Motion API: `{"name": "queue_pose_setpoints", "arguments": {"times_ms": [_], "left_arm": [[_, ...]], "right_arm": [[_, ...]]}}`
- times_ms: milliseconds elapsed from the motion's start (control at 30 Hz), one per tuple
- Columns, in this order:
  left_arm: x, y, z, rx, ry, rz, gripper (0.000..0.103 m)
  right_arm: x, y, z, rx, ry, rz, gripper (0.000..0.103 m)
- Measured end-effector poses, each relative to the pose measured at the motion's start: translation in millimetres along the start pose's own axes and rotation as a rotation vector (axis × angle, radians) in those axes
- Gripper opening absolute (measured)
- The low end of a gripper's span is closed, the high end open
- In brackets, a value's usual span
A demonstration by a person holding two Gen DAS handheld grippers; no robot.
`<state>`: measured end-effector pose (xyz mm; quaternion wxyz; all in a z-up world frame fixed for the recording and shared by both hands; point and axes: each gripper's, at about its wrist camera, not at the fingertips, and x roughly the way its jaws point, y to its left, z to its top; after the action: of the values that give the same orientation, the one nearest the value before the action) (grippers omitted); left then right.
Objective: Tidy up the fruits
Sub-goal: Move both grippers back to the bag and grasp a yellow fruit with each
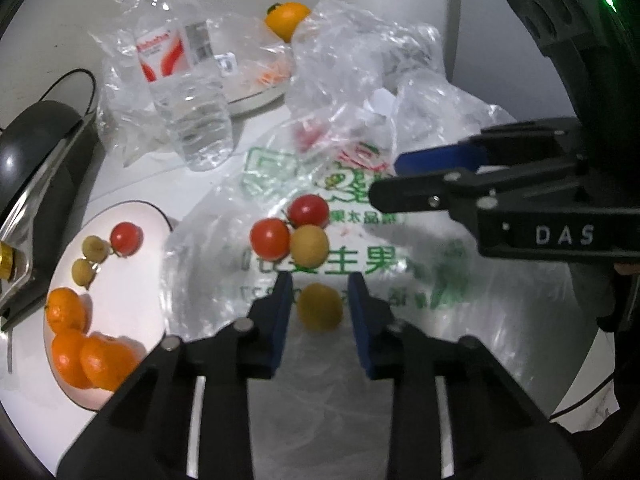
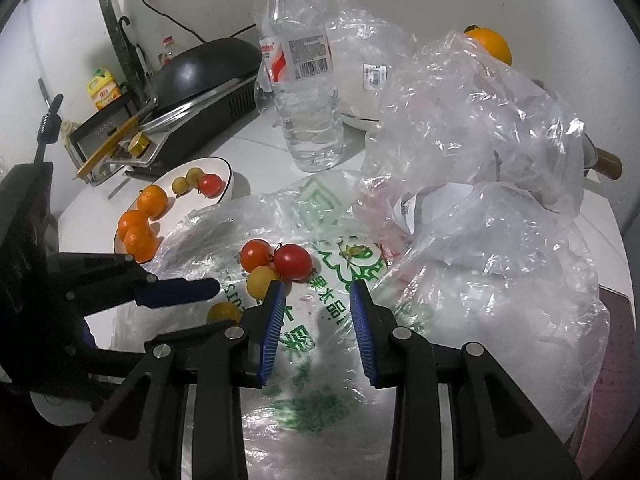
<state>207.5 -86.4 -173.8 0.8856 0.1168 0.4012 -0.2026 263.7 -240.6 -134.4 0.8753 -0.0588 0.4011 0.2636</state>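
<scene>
Picking is under way: the left claw (image 1: pixel 319 302) brackets a yellow fruit (image 1: pixel 320 307) on the plastic bag (image 1: pixel 400 272), pads not visibly pressing. Next, grip firmly and carry it to the plate (image 1: pixel 132 280). The right claw (image 2: pixel 318 322) hangs part-open, empty.

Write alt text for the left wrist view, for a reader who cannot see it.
The left gripper straddles a small yellow fruit lying on a printed plastic bag; whether its pads touch the fruit is unclear. Beyond lie two cherry tomatoes and another yellow fruit; at left, a white plate holds oranges, a tomato and small fruits.
</scene>
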Motion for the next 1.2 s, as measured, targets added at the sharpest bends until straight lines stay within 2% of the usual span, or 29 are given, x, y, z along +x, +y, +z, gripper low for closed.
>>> {"name": "queue_pose_setpoints", "arguments": {"times_ms": [100, 167, 300, 333, 367, 533, 800, 1067, 1200], "left_arm": [[2, 0, -2, 0.005, -0.003, -0.004, 0.022], [0, 1, -2, 0.003, -0.005, -0.013, 0.021], [-7, 4, -2, 0.008, -0.022, -0.012, 0.021], [-11, 5, -2, 0.007, -0.027, -0.011, 0.015], [-14, 7, -2, 0.006, -0.033, -0.008, 0.014], [-27, 19, 0, -0.013, -0.058, 0.004, 0.014], [-25, 27, -6, -0.038, -0.041, -0.024, 0.014], [-18, 27, -9, -0.062, 0.001, -0.044, 0.022], [-17, 25, -10, -0.059, 0.013, -0.031, 0.025]], "right_arm": [[2, 2, 0, -0.006, 0.005, 0.002, 0.035], [4, 5, 1, -0.013, 0.008, 0.006, 0.028], [10, 14, 2, -0.043, 0.023, 0.012, 0.023], [12, 17, 2, -0.047, 0.027, 0.014, 0.023], [14, 19, 3, -0.05, 0.031, 0.018, 0.023], [27, 27, 5, -0.04, 0.049, 0.044, 0.023], [46, 34, 9, -0.034, 0.087, 0.047, 0.023], [50, 34, 11, -0.021, 0.084, 0.046, 0.024], [53, 33, 11, -0.003, 0.091, 0.051, 0.028]]}}
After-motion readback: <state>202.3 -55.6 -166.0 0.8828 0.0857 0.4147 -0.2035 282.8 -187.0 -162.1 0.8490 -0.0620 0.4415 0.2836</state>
